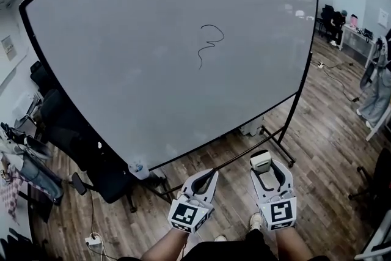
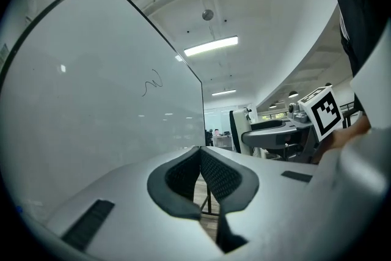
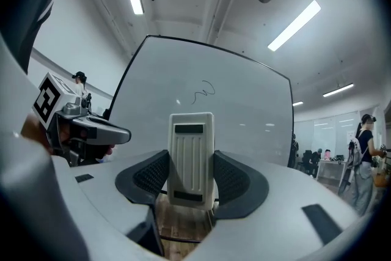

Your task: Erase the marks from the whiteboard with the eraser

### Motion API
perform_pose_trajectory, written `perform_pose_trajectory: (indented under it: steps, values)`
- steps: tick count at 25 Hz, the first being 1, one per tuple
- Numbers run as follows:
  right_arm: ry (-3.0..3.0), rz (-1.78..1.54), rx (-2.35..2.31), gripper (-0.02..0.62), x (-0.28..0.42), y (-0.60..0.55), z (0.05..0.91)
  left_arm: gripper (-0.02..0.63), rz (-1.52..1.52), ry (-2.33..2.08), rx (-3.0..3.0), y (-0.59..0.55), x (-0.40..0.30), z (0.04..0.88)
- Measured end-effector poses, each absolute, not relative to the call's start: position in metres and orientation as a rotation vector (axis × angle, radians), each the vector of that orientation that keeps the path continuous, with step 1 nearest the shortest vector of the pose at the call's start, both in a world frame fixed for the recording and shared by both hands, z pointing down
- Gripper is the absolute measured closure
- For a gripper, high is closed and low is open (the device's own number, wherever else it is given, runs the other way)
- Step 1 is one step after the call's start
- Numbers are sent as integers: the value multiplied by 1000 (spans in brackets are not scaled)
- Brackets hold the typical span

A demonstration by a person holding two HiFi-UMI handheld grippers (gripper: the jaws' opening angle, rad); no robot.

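A large whiteboard (image 1: pixel 122 58) on a wheeled stand fills the head view, with one black squiggle mark (image 1: pixel 209 43) near its middle. The squiggle (image 2: pixel 153 82) also shows in the left gripper view, and the same squiggle (image 3: pixel 203 93) in the right gripper view. My right gripper (image 1: pixel 264 166) is shut on a white eraser (image 3: pixel 191 159), held upright between its pads, low in front of the board. My left gripper (image 1: pixel 209 176) is shut with nothing in it, beside the right one. Both hang well below the mark.
Black office chairs (image 1: pixel 91 156) stand at the board's lower left. A blue-capped object (image 1: pixel 138 168) sits near the bottom edge of the board. Cables (image 1: pixel 333 73) run over the wooden floor at right, where a person (image 1: pixel 376 85) stands. Desks (image 1: pixel 357 33) lie beyond.
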State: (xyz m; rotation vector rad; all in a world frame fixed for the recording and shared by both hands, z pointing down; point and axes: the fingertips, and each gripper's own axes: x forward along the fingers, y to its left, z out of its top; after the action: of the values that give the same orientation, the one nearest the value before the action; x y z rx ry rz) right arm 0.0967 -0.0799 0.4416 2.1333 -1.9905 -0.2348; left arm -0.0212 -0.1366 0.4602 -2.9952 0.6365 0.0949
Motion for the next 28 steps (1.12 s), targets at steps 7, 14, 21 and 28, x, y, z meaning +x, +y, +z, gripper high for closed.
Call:
perform_pose_trajectory:
  steps: [7, 14, 21, 28]
  values:
    - [-2048, -317, 2052, 347, 127, -140, 424, 588, 99, 766, -2958, -177, 1, 455]
    - [-2145, -501, 1869, 347, 155, -203, 384, 588, 89, 930, -2899, -210, 31, 442]
    - [-2138, -757, 1648, 347, 166, -251, 336, 588, 83, 1123, -2803, -227, 41, 421]
    - [-2046, -977, 1511, 347, 167, -287, 299, 588, 92, 1266, -2697, -242, 47, 406]
